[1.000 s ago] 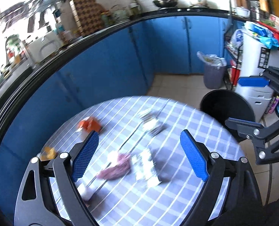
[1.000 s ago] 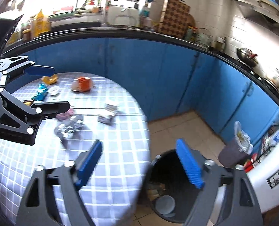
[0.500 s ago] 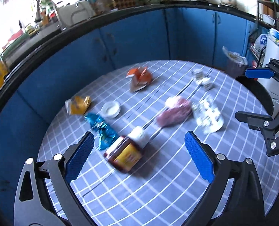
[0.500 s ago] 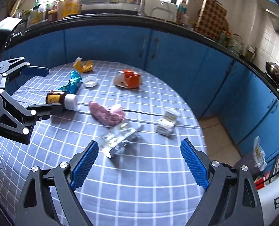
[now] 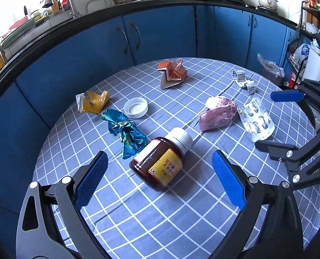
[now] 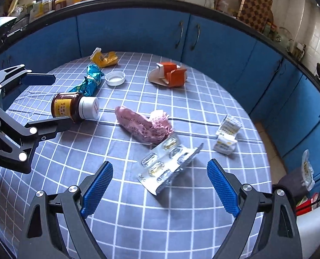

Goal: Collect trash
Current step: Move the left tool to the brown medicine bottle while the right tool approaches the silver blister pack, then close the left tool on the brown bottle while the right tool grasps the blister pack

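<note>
Trash lies on a round table with a blue checked cloth [image 5: 181,215]. A brown medicine bottle [image 5: 160,164] with a white cap lies on its side just ahead of my left gripper [image 5: 159,154], which is open and not touching it. Beside the bottle are a blue foil wrapper [image 5: 125,131], a white lid [image 5: 135,108], a yellow wrapper [image 5: 94,101] and an orange carton [image 5: 173,73]. My right gripper [image 6: 160,164] is open above a silver blister pack [image 6: 168,164], apart from it. A pink crumpled packet [image 6: 142,127] and a white crumpled box [image 6: 226,136] lie close by.
Blue cabinets [image 5: 160,34] under a cluttered black counter curve behind the table. A small bin with a plastic bag [image 6: 306,170] stands on the floor to the right, near a rack. The table edge drops off just right of the white box.
Both grippers have swung from the black floor bin back over the table and come lower. The bottle and the blister pack now sit in front of them. The left jaws have widened slightly.
</note>
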Motion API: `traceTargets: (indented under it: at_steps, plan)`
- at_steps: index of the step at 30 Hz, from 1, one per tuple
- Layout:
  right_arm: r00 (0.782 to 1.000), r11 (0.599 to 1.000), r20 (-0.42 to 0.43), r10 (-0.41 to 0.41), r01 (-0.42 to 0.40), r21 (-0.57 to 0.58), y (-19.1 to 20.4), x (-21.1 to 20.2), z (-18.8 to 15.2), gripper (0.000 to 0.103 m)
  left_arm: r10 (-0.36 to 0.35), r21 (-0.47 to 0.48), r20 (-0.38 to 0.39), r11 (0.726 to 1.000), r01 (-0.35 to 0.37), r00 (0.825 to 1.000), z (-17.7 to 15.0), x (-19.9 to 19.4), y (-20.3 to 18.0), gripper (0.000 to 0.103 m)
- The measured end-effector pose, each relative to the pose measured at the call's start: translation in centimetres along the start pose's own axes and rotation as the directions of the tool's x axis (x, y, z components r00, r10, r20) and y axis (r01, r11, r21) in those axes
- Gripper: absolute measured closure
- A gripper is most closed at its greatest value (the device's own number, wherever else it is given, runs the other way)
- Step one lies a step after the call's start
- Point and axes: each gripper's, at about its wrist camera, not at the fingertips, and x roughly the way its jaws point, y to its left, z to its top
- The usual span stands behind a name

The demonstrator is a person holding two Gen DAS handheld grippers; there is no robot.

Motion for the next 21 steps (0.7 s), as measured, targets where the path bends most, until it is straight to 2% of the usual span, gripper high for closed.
traceTargets:
  at_steps: [13,19,21]
  plan:
    - [0.999,0.999,-0.051,0.003,-0.001,0.039,-0.3,2.8,0.1,0.016,0.002,-0.033,-0.035,0.999,-0.003,0.999,0.4,2.3,1.1,0.008]
    - [0.999,0.999,-0.044,-0.002,0.005,0.047,-0.7,3.0,0.1,0.016,-0.021,-0.012,-0.035,1.000,0.020,0.999,0.1,2.3,0.8,0.024]
    - [0.999,0.999,-0.044,-0.008,0.010,0.053,-0.8,3.1,0.1,0.016,-0.041,-0.005,-0.041,0.999,0.041,0.998,0.1,2.4,0.6,0.034]
